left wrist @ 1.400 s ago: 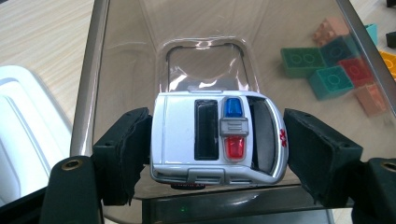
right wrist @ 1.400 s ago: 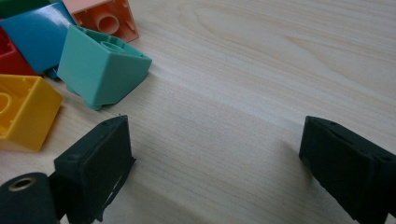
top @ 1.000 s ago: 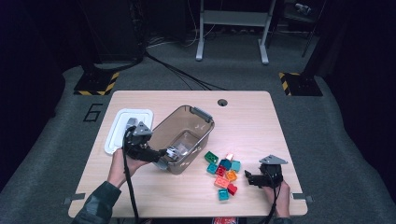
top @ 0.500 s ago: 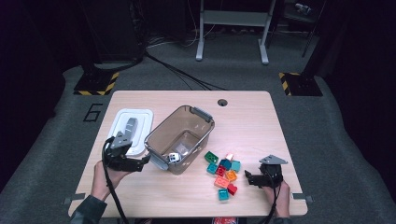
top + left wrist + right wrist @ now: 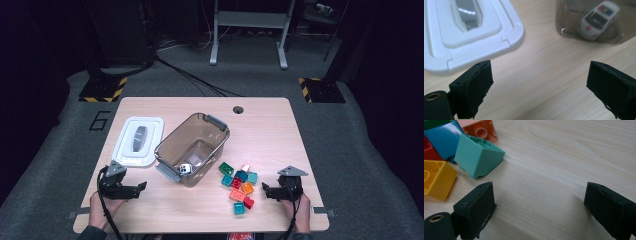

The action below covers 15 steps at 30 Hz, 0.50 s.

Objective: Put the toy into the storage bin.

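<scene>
Both grippers low at the near edge, fingers wide and empty; toy police car already in the bin.

The left gripper [image 5: 131, 188] has just been spreading its fingers [image 5: 472, 88], nothing between them, bare tabletop [image 5: 541, 72] beneath. Beyond their tips lie the white lid [image 5: 461, 32] and the smoky plastic bin [image 5: 192, 147], the toy police car [image 5: 599, 18] at its near corner. The right gripper [image 5: 267, 191] rests agape beside the loose building blocks [image 5: 239, 185], teal block [image 5: 477, 157] just past one finger, likely next to go in.
</scene>
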### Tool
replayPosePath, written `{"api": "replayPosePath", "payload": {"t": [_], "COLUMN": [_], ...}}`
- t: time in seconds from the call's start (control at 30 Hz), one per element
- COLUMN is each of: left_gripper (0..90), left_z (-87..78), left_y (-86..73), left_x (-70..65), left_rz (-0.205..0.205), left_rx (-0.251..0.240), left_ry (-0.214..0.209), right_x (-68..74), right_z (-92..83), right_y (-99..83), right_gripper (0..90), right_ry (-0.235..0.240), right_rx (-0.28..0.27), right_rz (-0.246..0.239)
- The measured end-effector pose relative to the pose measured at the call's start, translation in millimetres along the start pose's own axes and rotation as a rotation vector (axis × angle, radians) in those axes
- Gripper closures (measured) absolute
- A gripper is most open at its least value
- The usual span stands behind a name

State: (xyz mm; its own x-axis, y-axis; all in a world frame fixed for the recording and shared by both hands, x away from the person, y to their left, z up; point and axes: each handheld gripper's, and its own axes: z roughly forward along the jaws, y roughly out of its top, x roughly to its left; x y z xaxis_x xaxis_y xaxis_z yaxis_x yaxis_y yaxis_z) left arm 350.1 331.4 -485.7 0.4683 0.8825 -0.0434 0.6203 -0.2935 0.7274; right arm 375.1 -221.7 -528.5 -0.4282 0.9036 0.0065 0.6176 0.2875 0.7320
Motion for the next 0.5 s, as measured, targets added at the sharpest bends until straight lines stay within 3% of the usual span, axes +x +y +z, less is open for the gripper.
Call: {"api": "replayPosePath", "payload": {"t": [0.2,0.33,0.5], "left_gripper": [5.7,5.1,4.8], "left_z": [20.0,25.8,28.2], "left_y": [-24.9,-32.8,-34.5], "left_x": [5.6,6.3,4.5], "left_rz": [-0.025,-0.041,0.003], "left_rx": [0.038,0.017,0.007], "left_ry": [0.018,0.023,0.050], "right_x": [-0.7,-0.6,-0.6], "right_z": [-0.3,-0.2,-0.2], "right_y": [-0.2,-0.2,-0.2], "right_gripper": [8.9,8.9,8.9], "right_ry": [-0.001,-0.001,-0.002], "right_rx": [0.002,0.002,0.002], "right_rz": [-0.010,-0.009,-0.009]}}
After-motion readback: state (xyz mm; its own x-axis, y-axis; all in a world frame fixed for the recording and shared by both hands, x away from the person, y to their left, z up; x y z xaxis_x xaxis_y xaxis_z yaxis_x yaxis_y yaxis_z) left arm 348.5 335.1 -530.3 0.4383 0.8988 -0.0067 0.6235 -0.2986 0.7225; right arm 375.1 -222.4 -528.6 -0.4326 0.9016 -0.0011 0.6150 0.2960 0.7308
